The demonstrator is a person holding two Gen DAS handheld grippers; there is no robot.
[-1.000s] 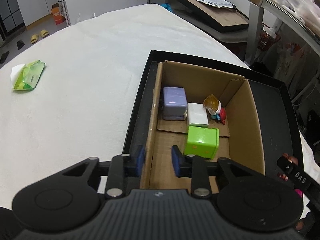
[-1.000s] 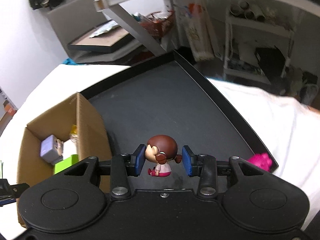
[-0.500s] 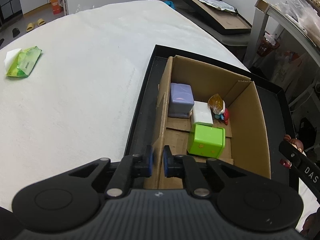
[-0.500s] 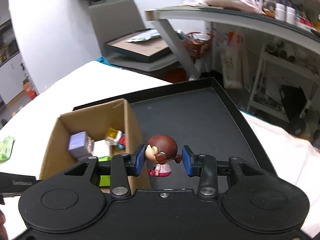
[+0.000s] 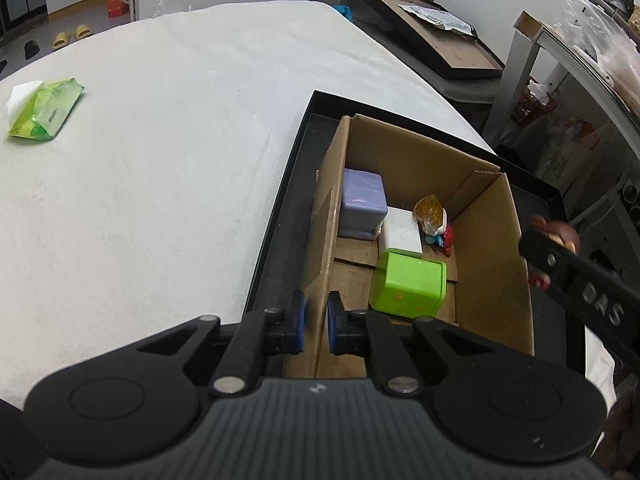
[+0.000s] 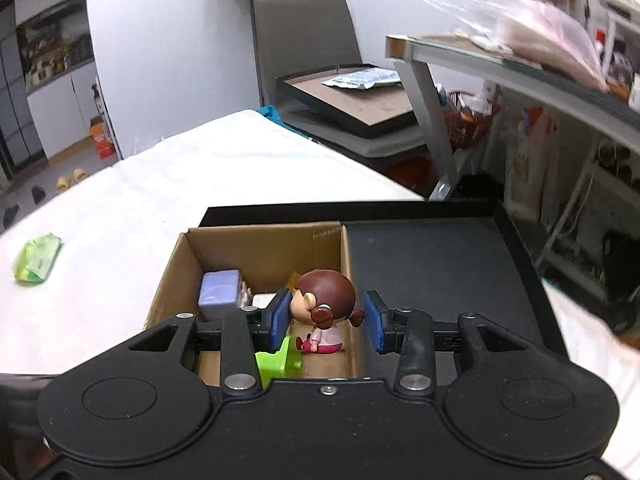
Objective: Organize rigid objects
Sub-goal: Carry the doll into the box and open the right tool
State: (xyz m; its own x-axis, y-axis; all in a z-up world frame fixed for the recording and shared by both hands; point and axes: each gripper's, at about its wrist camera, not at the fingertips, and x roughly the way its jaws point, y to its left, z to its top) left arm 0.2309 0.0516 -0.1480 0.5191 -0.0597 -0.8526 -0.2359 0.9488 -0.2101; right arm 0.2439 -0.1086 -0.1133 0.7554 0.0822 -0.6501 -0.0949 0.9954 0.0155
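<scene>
Cardboard box [image 5: 492,264] sits in a black tray [image 5: 276,240] on a white table [image 5: 160,160]. Left gripper [image 5: 316,322] pinches the box's near left wall. Right gripper [image 6: 326,320] clamps a brown-haired doll [image 6: 324,308] above the box's right wall. Inside lie a purple cube [image 5: 362,208], white block [image 5: 402,232] and green cube [image 5: 408,284].

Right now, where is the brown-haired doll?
In the right wrist view, the brown-haired doll sits between the right hand-held gripper pads, above the cardboard box's right wall.
</scene>
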